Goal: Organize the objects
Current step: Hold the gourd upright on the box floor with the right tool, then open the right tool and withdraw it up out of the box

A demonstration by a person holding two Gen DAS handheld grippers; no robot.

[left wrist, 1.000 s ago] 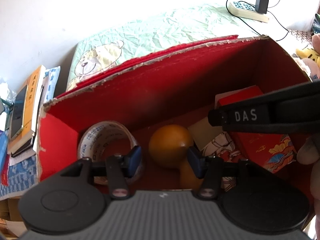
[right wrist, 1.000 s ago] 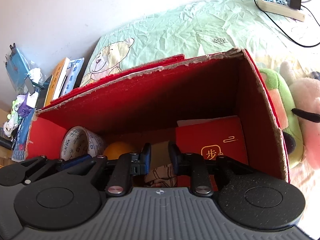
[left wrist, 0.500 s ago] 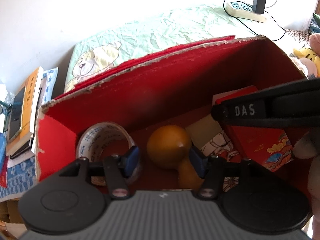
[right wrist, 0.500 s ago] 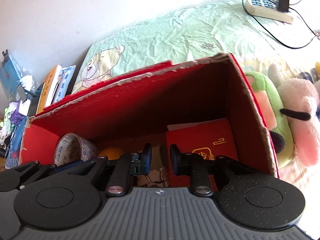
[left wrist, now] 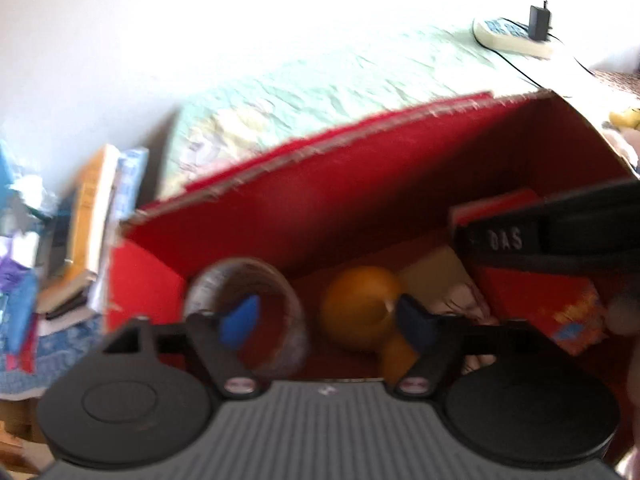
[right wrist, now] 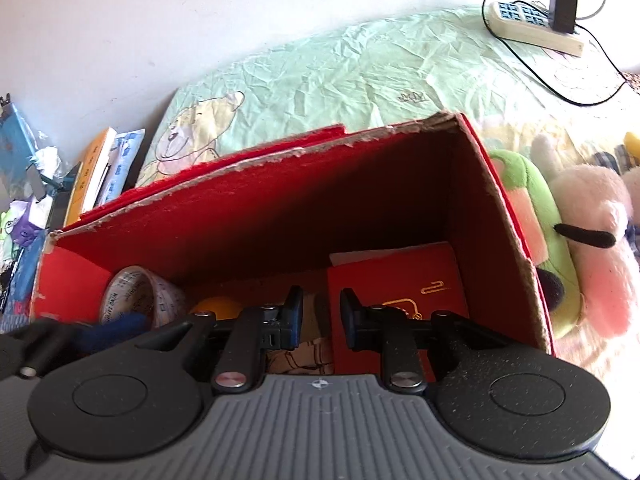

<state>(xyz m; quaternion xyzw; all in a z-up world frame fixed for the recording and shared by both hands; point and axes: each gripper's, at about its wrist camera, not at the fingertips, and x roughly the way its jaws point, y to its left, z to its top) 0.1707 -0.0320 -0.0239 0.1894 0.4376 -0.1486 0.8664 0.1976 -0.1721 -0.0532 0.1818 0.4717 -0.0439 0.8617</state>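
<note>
Left wrist view, blurred: left gripper (left wrist: 326, 320) at lower centre, jaws opening, nothing pinched; orange gourd (left wrist: 360, 306) lies just beyond them on the floor of the red box (left wrist: 400, 184); tape roll (left wrist: 256, 280) at the box's left end. Right wrist view: right gripper (right wrist: 320, 316) at lower centre, fingers narrowly parted, nothing visibly between them; red booklet (right wrist: 400, 276) leaning at the box's right end; plush toys (right wrist: 560, 232) outside, right edge; power strip (right wrist: 532, 28) upper right on the green sheet (right wrist: 360, 76).
</note>
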